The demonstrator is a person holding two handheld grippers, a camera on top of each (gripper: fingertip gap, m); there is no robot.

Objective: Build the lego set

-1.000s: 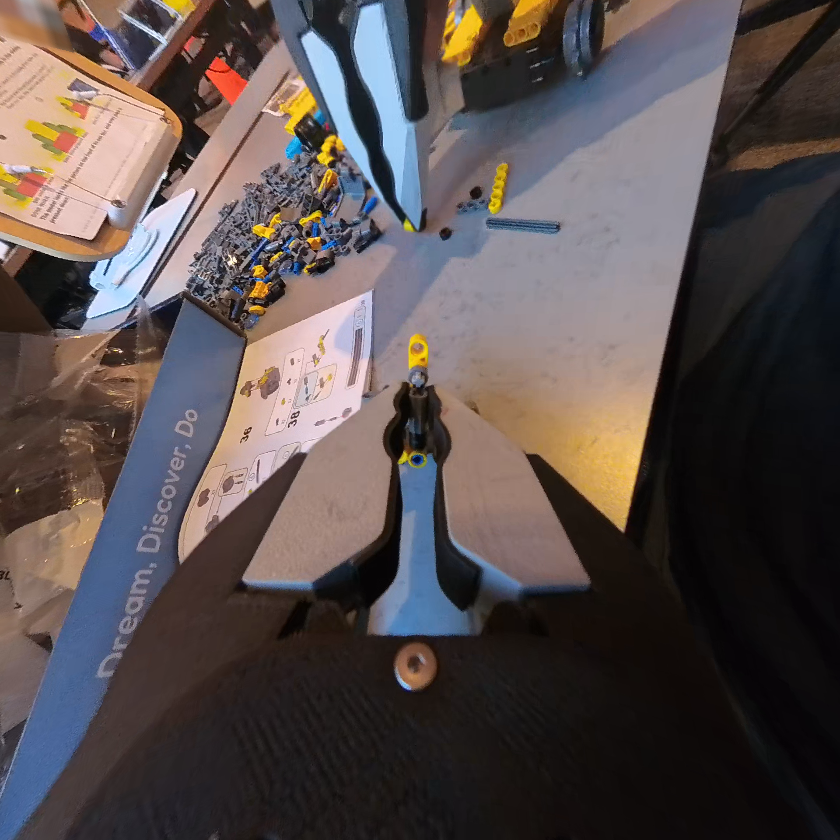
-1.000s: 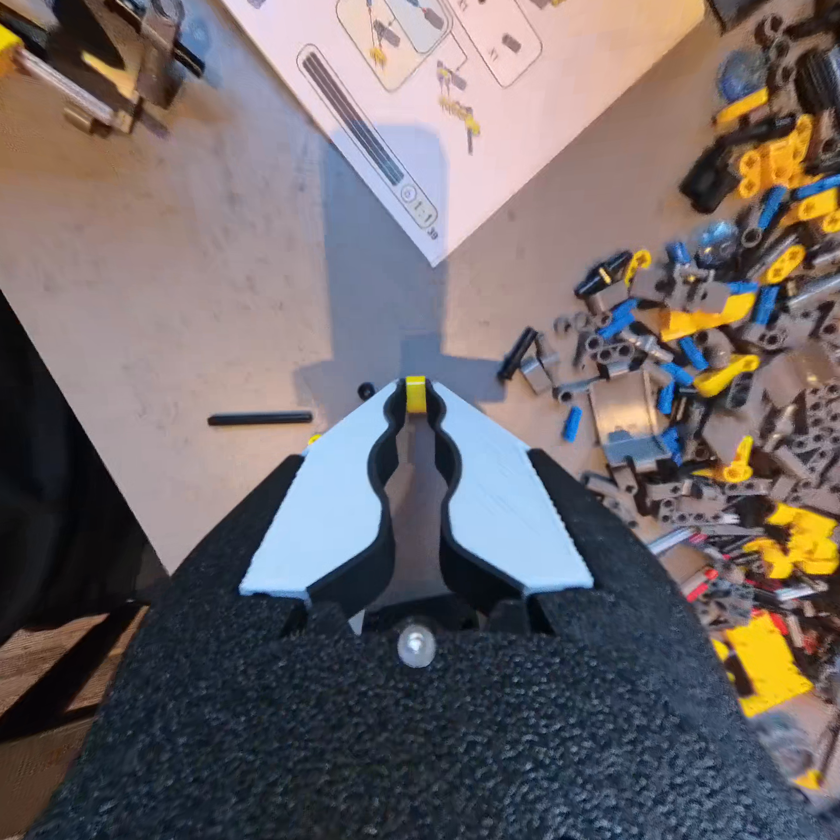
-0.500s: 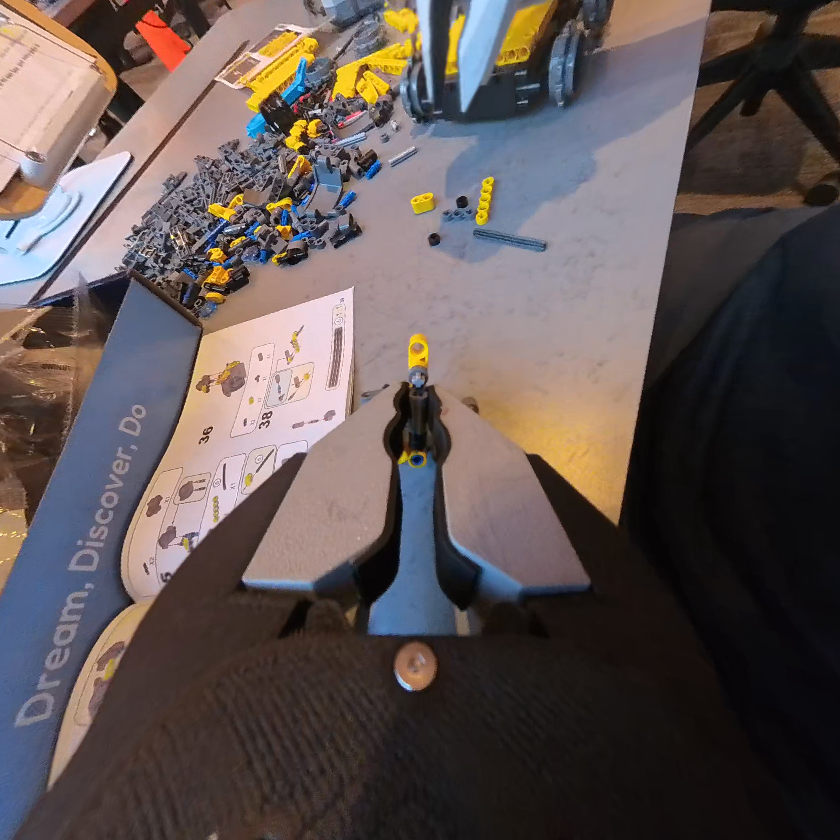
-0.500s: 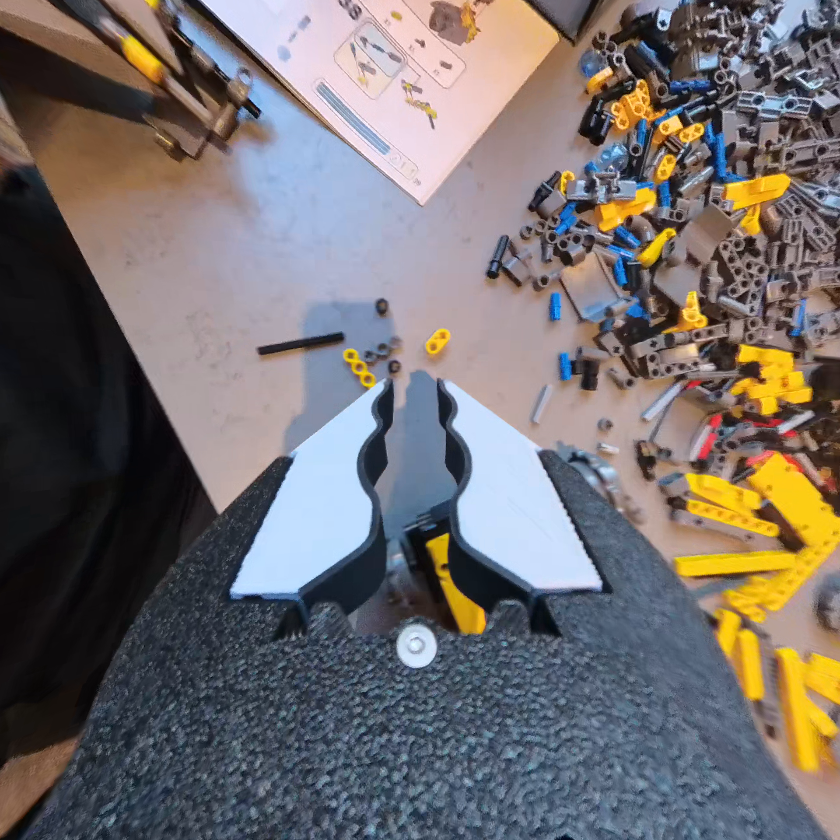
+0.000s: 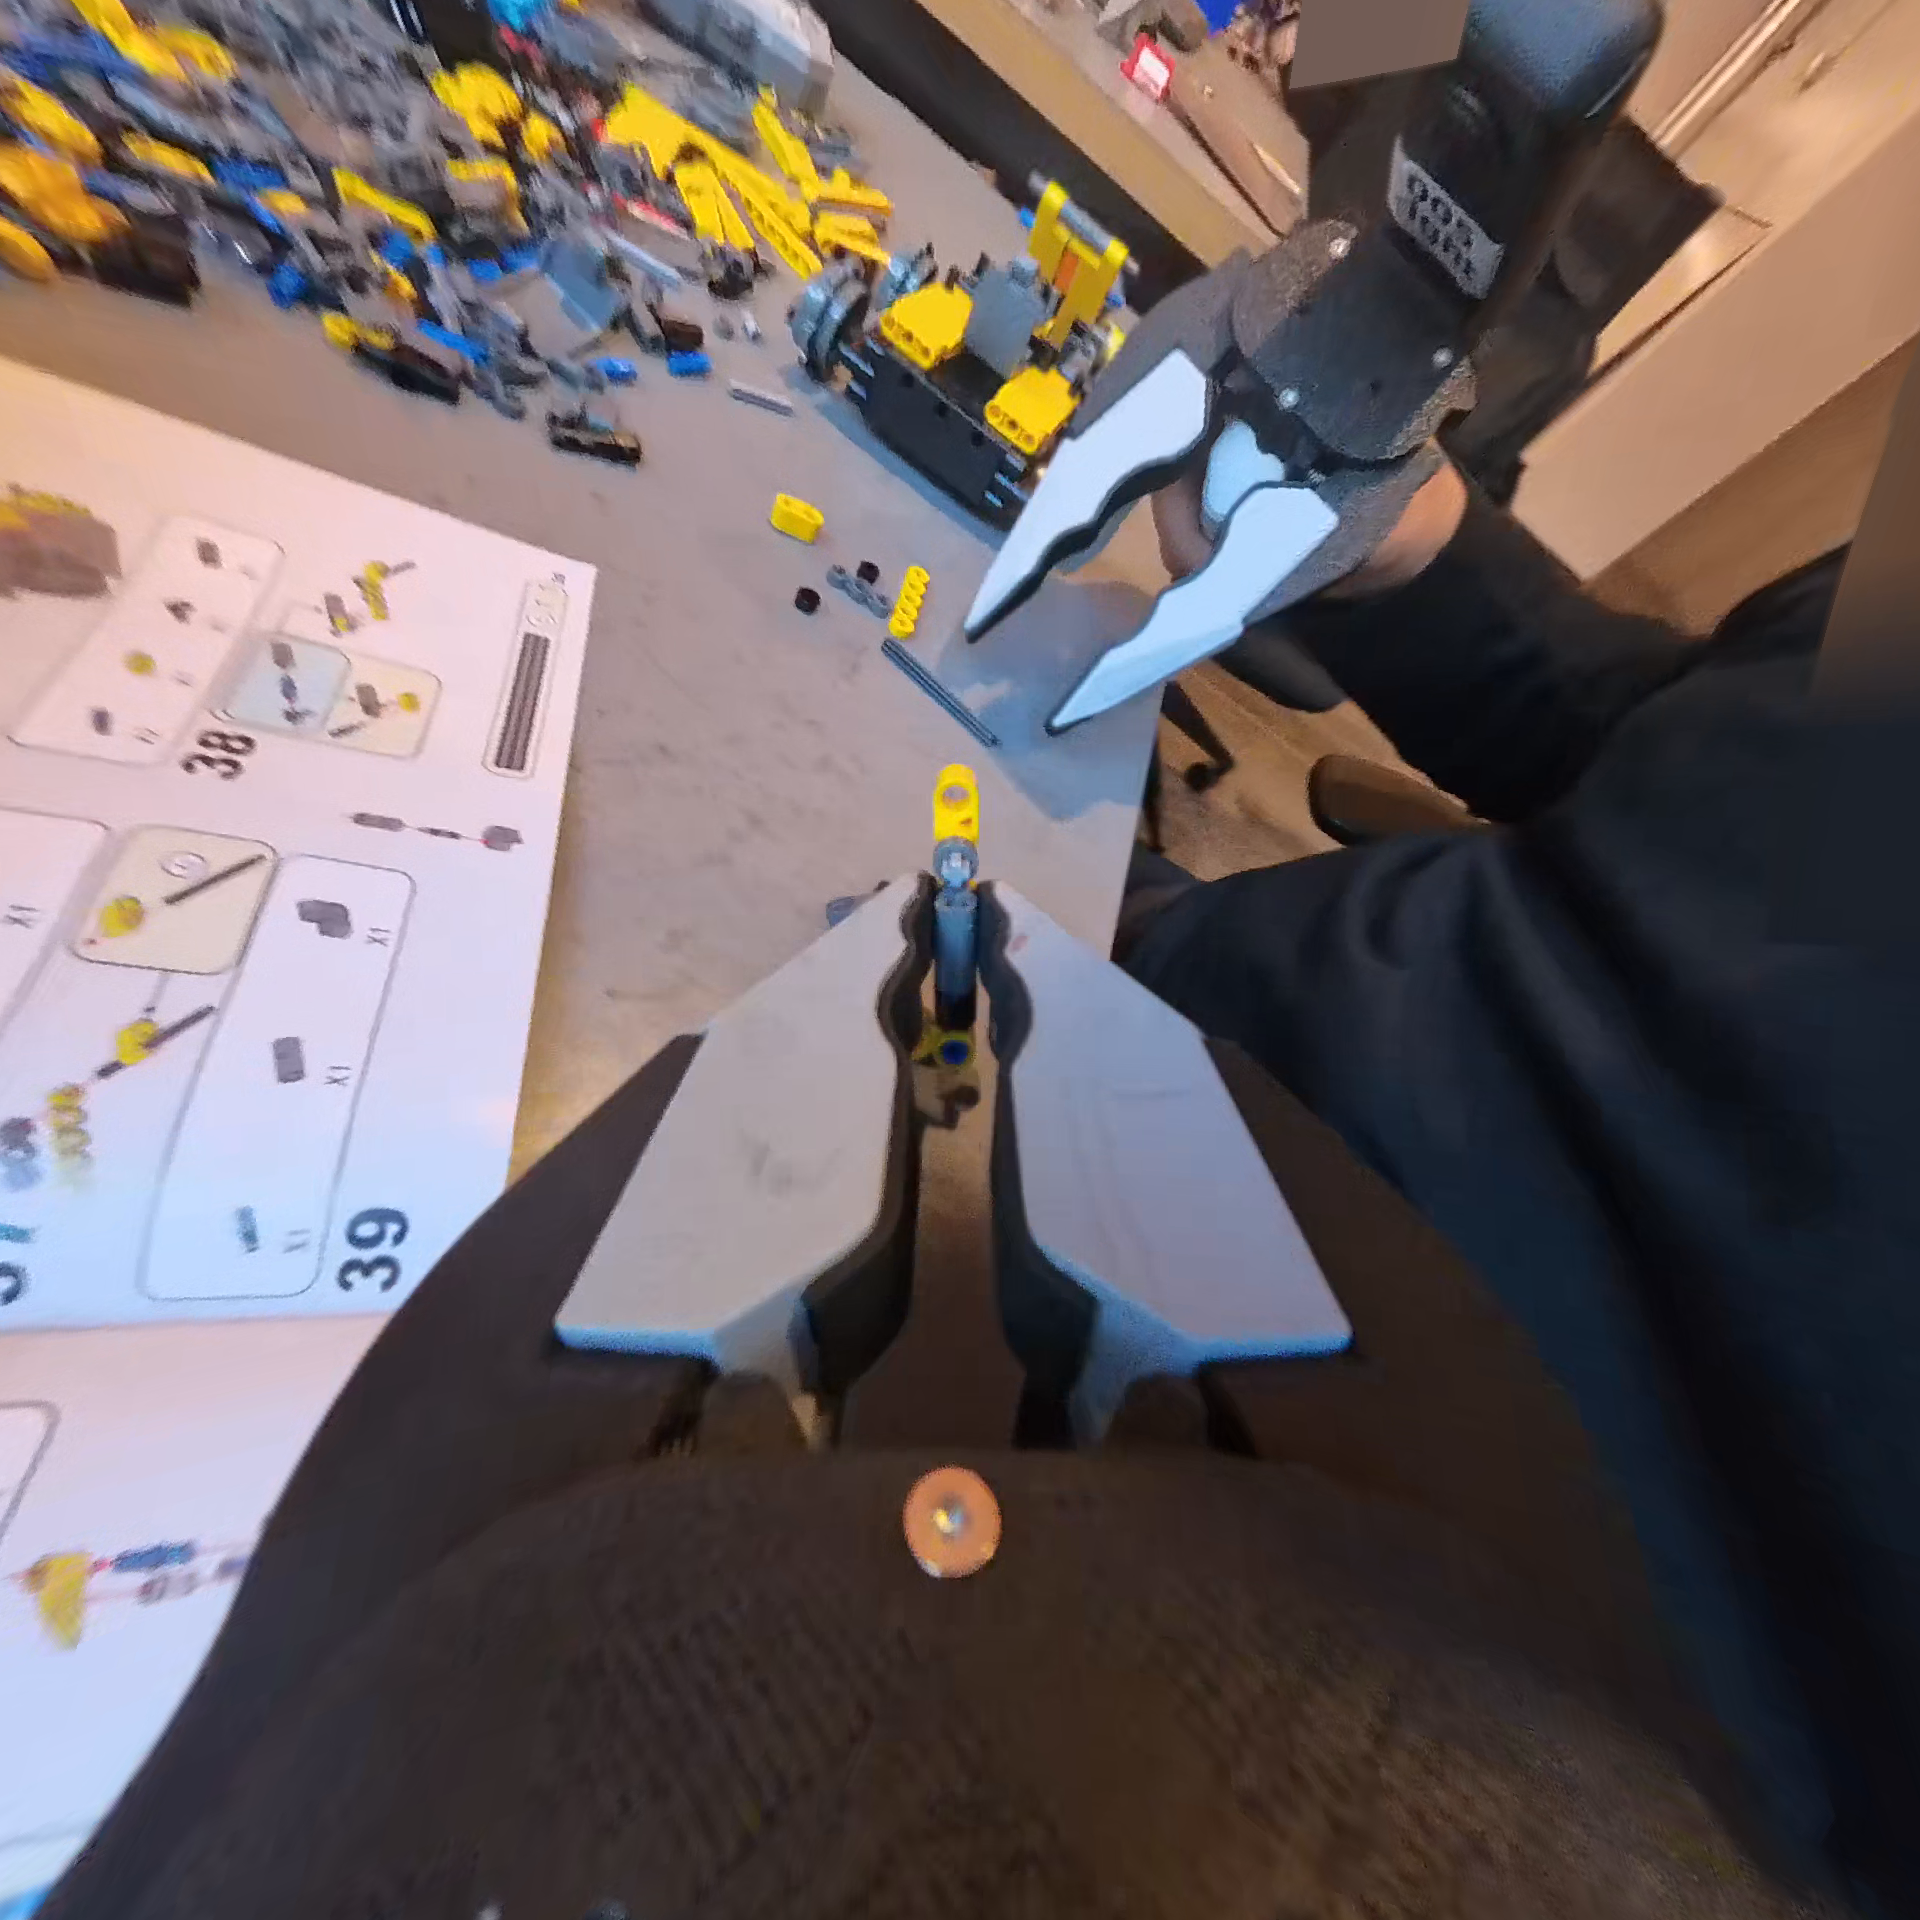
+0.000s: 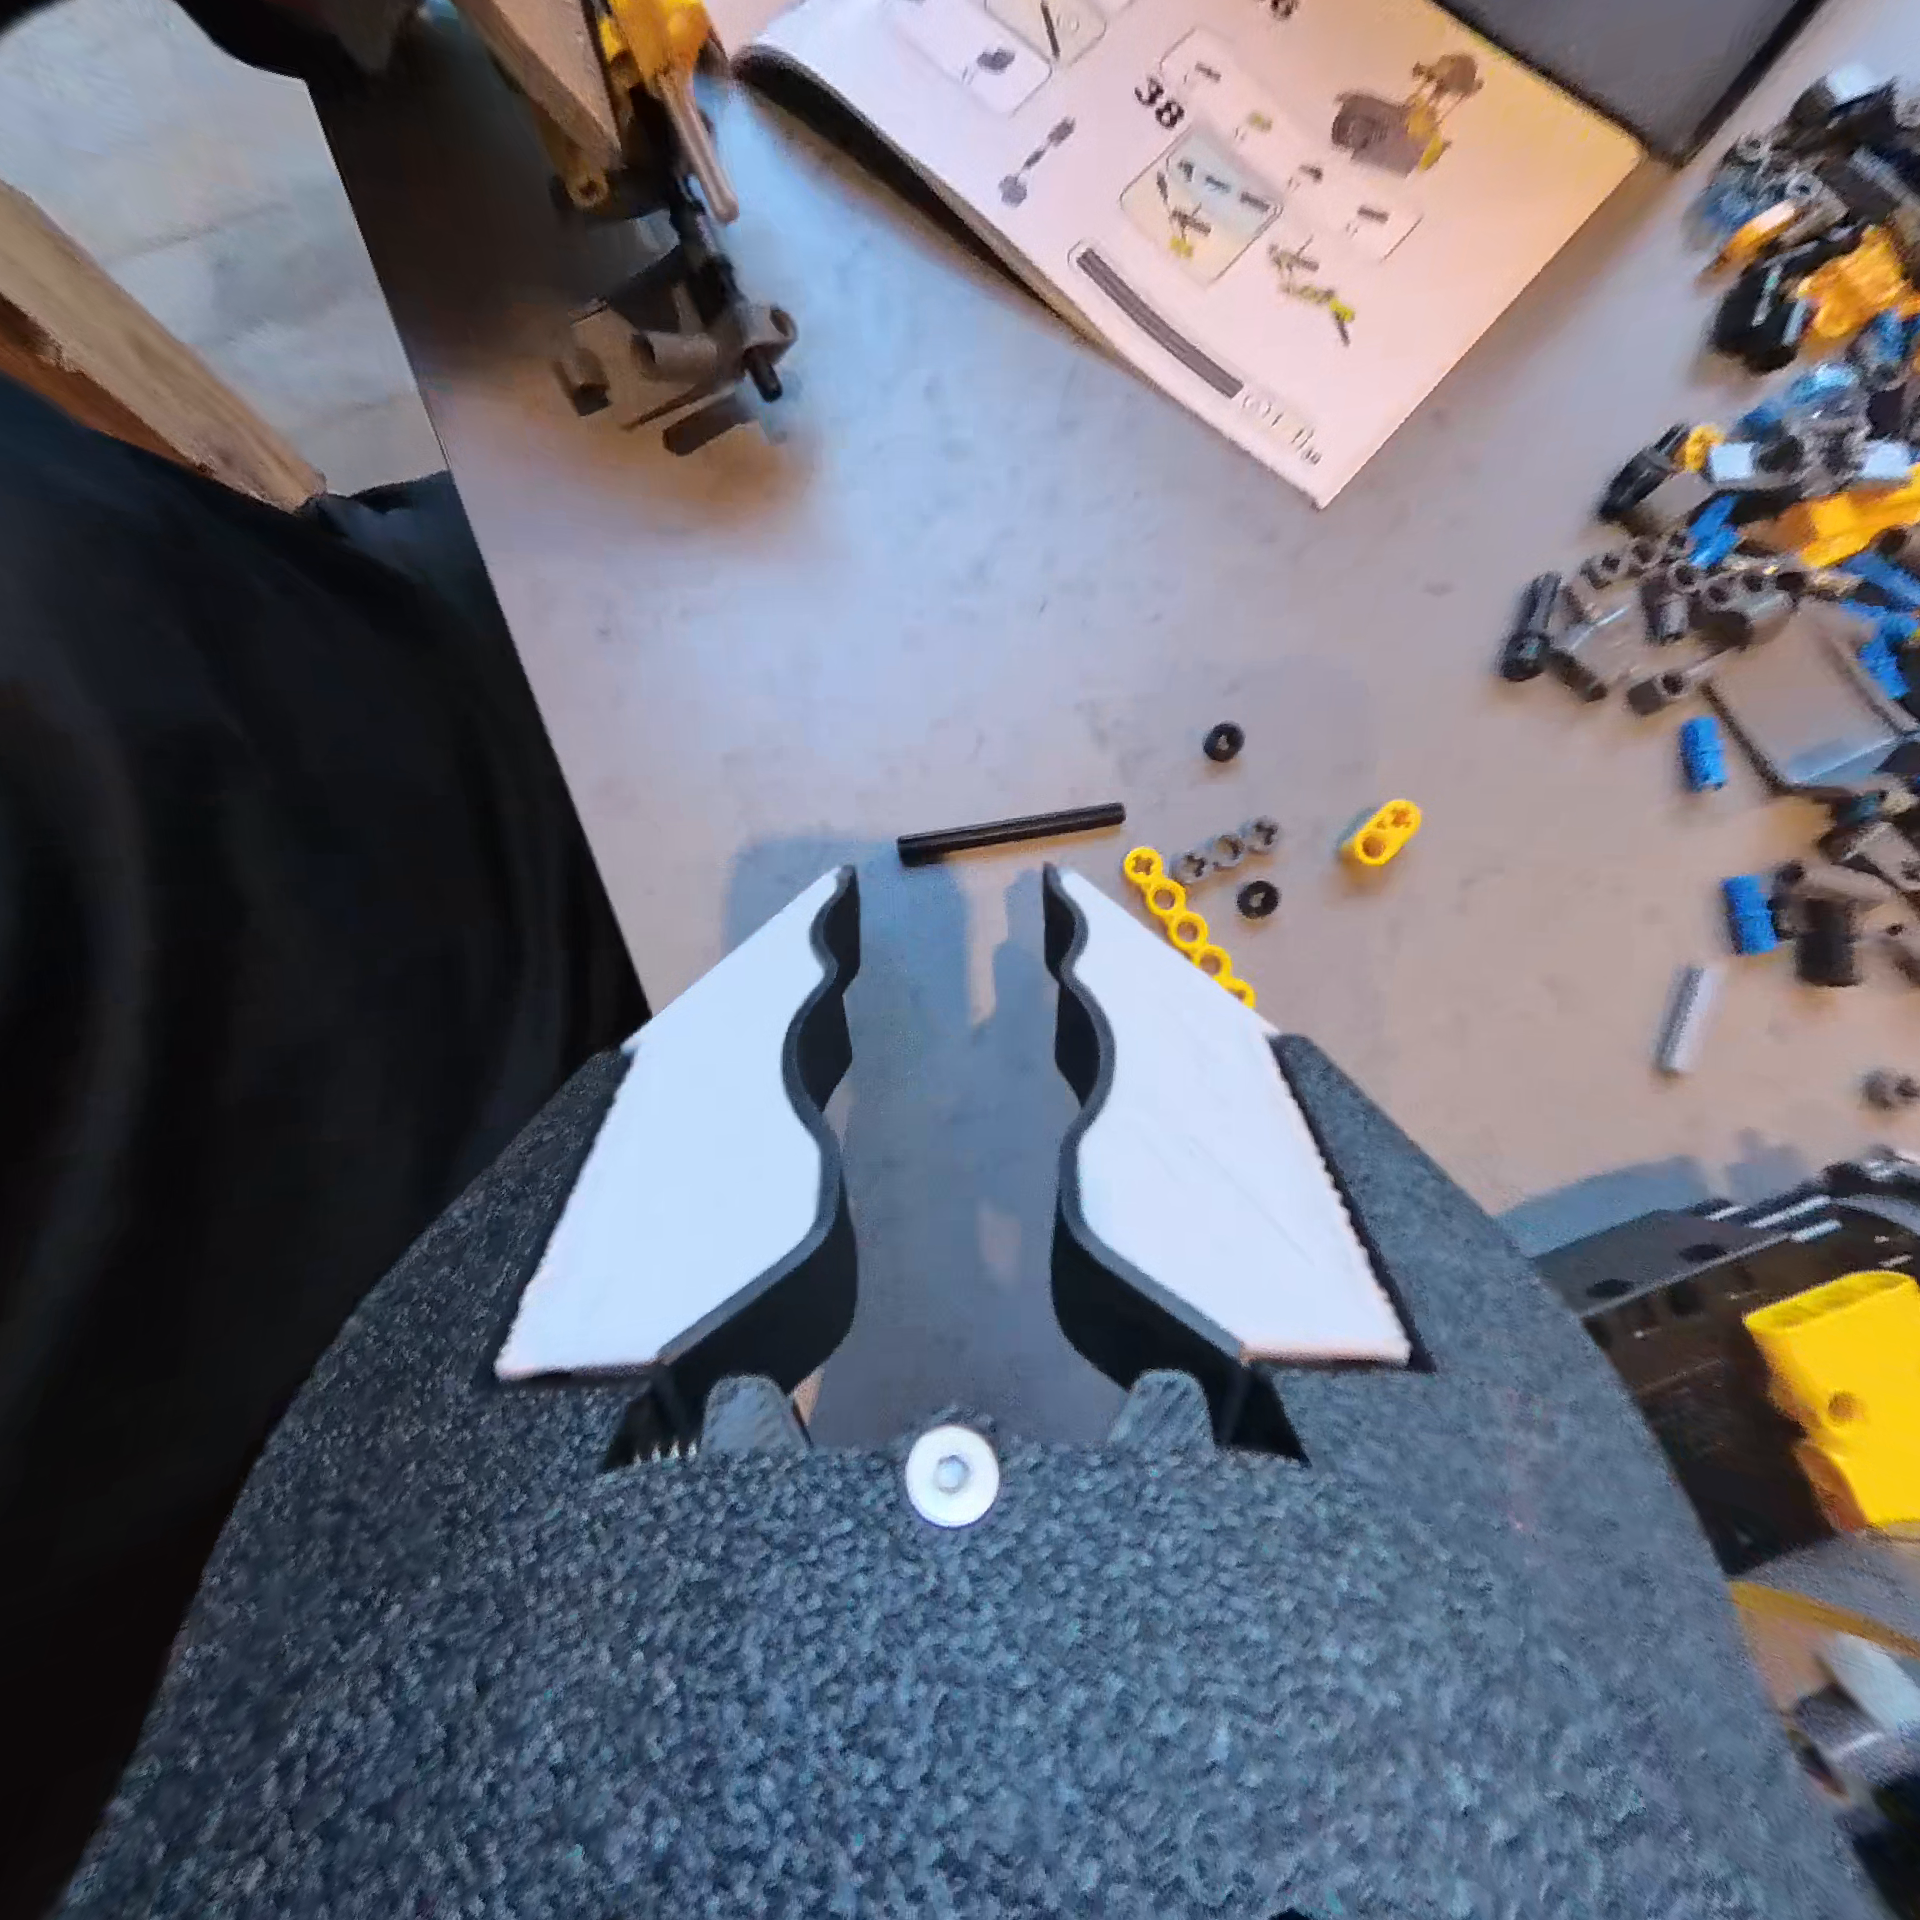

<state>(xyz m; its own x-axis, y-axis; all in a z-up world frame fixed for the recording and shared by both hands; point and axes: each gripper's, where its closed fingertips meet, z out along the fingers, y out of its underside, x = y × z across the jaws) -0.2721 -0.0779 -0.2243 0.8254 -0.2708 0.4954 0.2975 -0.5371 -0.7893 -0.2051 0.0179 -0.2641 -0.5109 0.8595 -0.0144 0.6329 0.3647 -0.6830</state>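
Observation:
My left gripper [image 5: 951,896] is shut on a small assembly [image 5: 954,831]: a grey and black axle with a yellow connector at its tip, held above the grey table [image 5: 727,790]. My right gripper [image 6: 948,878] is open and empty, low over the table's near edge. It also shows in the left wrist view [image 5: 1015,677]. A black axle [image 6: 1010,831] lies just beyond its fingertips. To its right lie a yellow five-hole beam [image 6: 1184,925], a small grey connector [image 6: 1226,852] and a yellow two-hole beam [image 6: 1380,831].
An open instruction booklet [image 5: 312,831] lies on the left of the table. A pile of loose grey, blue and yellow parts [image 5: 416,208] covers the far side. A part-built black and yellow vehicle [image 5: 977,364] stands near the right gripper. A person's dark sleeve [image 5: 1558,935] is beside the table edge. Tip to tip, the grippers are about 12 cm apart.
My right gripper let go of the yellow two-hole beam, which now lies on the table. It drew back toward the table edge and opened wider. My left gripper turned right, keeping its hold.

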